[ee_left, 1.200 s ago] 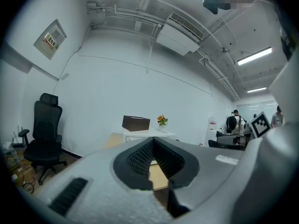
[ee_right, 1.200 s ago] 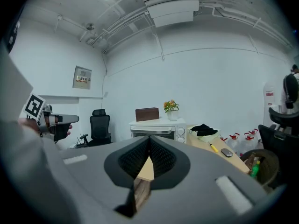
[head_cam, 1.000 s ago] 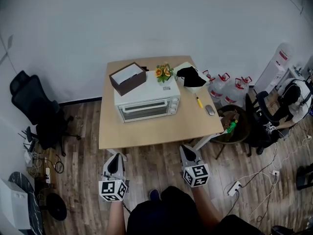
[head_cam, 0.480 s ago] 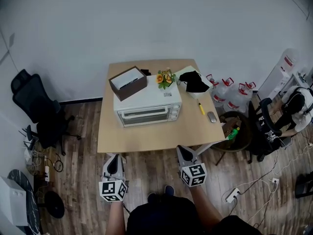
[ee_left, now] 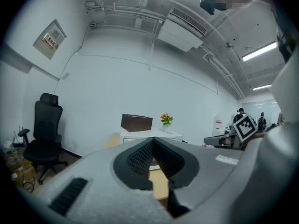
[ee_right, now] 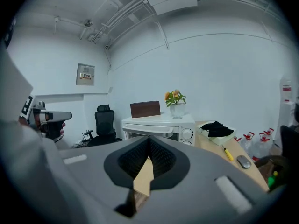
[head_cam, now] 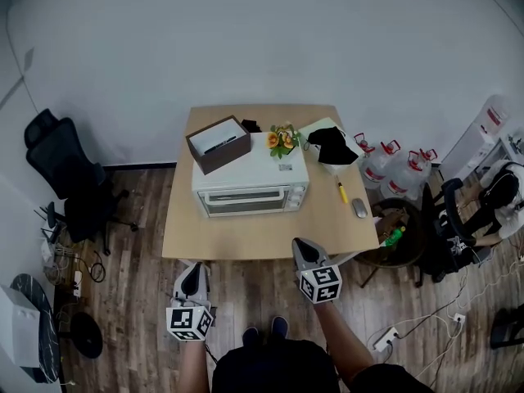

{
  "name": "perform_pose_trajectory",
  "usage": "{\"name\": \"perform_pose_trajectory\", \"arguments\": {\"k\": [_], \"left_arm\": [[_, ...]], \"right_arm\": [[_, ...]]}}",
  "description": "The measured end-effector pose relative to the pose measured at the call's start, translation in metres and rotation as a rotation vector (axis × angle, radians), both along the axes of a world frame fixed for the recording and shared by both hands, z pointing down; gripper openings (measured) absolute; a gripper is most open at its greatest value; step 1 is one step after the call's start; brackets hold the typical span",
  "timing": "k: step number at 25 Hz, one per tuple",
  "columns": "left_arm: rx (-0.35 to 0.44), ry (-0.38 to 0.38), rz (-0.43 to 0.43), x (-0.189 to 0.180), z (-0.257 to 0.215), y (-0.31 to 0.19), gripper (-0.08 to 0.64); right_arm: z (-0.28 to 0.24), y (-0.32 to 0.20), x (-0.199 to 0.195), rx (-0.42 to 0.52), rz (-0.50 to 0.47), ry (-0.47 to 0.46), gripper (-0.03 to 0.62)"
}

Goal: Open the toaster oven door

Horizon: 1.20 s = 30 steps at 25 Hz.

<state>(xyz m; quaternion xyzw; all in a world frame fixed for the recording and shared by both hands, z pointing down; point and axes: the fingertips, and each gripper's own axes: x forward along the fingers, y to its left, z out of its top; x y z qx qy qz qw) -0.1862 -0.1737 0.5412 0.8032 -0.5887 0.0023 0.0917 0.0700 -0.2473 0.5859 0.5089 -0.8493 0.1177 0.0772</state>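
scene: you stand in front of a wooden table point(head_cam: 246, 240), and both tools are low, in front of its near edge, over the wooden floor.
task thing: the toaster oven point(head_cam: 250, 170) sits on the far half of the table, with its front turned to you. its door point(head_cam: 246, 201) is shut, flat against the front. the handle bar point(ee_right: 148, 130) runs along the top of the door, and the knobs point(ee_right: 188, 133) are at the right of it.
on the oven: a brown box point(head_cam: 219, 143) at the left and a small pot of flowers point(head_cam: 283, 140) at the right.
beside the oven: a black cloth point(head_cam: 333, 146), a yellow screwdriver point(head_cam: 342, 191) and a mouse point(head_cam: 359, 208) lie on the right part of the table, apart from the door.
left gripper point(head_cam: 193, 270): its jaws are pressed together at the tips and pinch nothing. it points toward the table, well apart from the oven.
right gripper point(head_cam: 302, 247): its jaws also meet at the tips, with nothing between them. it is just at the near table edge, closer to the oven than the left one, but touches nothing.
done: in my judgement nothing of the task itself. no tool is on the handle.
left to do: bring one tool over the table to the handle, spread its jaws, take the bar and pull it toward you and down, since the door seems to hinge at the bottom.
care: keep the free part of the table in front of the oven for the door to swing down.
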Motion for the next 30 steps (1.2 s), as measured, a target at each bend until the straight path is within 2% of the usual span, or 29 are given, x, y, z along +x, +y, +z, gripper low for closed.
{"name": "perform_pose_trajectory", "arguments": {"k": [9,14,18,21,24,28,30], "left_arm": [[-0.027,0.004,-0.036,-0.003,0.009,0.001,-0.004],[-0.030,0.059,-0.033,-0.003,0.007,0.001,-0.004],[-0.025,0.043,-0.047,-0.008,0.005,0.000,-0.004],[-0.029,-0.003,-0.047,-0.007,0.007,0.003,-0.003],[-0.027,0.006,-0.053,-0.009,0.006,0.004,-0.003],[-0.015,-0.090,-0.051,-0.003,0.003,0.004,-0.003],[-0.015,-0.095,-0.047,-0.001,0.002,0.003,-0.004]], "right_arm": [[-0.009,-0.045,-0.002,0.014,-0.029,0.022,0.006],[-0.008,-0.070,-0.007,0.012,-0.047,0.042,0.006],[0.006,-0.087,-0.008,-0.017,-0.055,0.062,0.006],[0.014,-0.097,-0.009,-0.032,-0.066,0.083,0.006],[0.019,-0.110,-0.012,-0.038,-0.075,0.107,0.006],[0.026,-0.127,-0.017,-0.045,-0.093,0.137,0.006],[0.027,-0.135,-0.020,-0.042,-0.104,0.153,0.006]]}}
